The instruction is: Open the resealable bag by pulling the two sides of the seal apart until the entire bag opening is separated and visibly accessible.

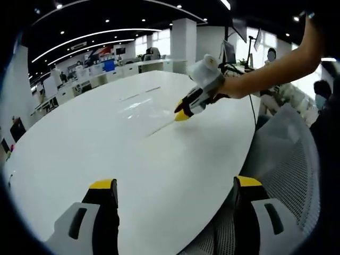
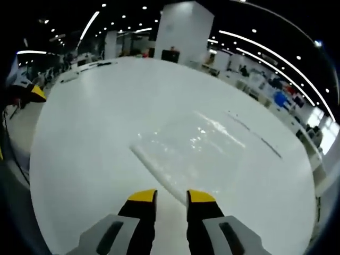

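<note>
Lying flat on the white table point(image 2: 79, 138), the clear bag point(image 2: 196, 149) bears no legible writing; both tongs gape, empty.

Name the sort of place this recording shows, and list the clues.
Probably an open-plan office: rows of desks with computer monitors, a grey mesh office chair beside the large white oval table, and strip ceiling lights.

The resealable bag point(image 2: 194, 151) lies flat on the table point(image 2: 95, 138), its seal edge nearest the right gripper point(image 2: 171, 197), whose tips stand just before that edge. The left gripper point(image 1: 175, 186) sits at the table's near rim, well apart from the bag. A chair point(image 1: 287, 159) stands beside the table.
</note>
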The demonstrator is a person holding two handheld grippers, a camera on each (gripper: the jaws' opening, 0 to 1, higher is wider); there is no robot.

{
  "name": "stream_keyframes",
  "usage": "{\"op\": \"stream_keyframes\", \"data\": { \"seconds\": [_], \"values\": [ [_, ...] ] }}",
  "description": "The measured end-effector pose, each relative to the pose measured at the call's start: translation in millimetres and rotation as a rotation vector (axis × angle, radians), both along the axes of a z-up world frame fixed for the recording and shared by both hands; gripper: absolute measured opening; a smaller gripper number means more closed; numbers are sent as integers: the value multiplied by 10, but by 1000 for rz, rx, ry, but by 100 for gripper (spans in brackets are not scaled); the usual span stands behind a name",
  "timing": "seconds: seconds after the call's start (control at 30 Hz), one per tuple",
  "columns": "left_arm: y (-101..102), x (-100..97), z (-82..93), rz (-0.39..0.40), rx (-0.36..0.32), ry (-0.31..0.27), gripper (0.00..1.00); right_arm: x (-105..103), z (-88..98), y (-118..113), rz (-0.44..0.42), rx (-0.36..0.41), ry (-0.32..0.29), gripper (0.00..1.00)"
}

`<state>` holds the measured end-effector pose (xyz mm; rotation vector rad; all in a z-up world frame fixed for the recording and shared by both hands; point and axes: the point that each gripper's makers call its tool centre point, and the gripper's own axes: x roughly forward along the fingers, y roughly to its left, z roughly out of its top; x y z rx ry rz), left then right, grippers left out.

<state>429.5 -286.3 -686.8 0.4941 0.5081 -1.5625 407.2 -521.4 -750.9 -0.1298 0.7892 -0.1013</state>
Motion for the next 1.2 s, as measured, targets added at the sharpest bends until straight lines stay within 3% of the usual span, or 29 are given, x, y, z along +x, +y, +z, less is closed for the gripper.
{"op": "stream_keyframes", "data": {
  "seconds": [0.37, 0.8, 1.2],
  "values": [
    [2, -69, 39, -17, -9, -10, 89, -252, 181, 148, -51, 37, -62, 26],
    [-15, -106, 89, -13, -34, -16, 91, -570, 441, 316, -101, 81, -132, 40],
    [-8, -77, 95, 15, -58, 3, 92, -964, 584, 500, -165, 127, -196, 43]
  ]
}}
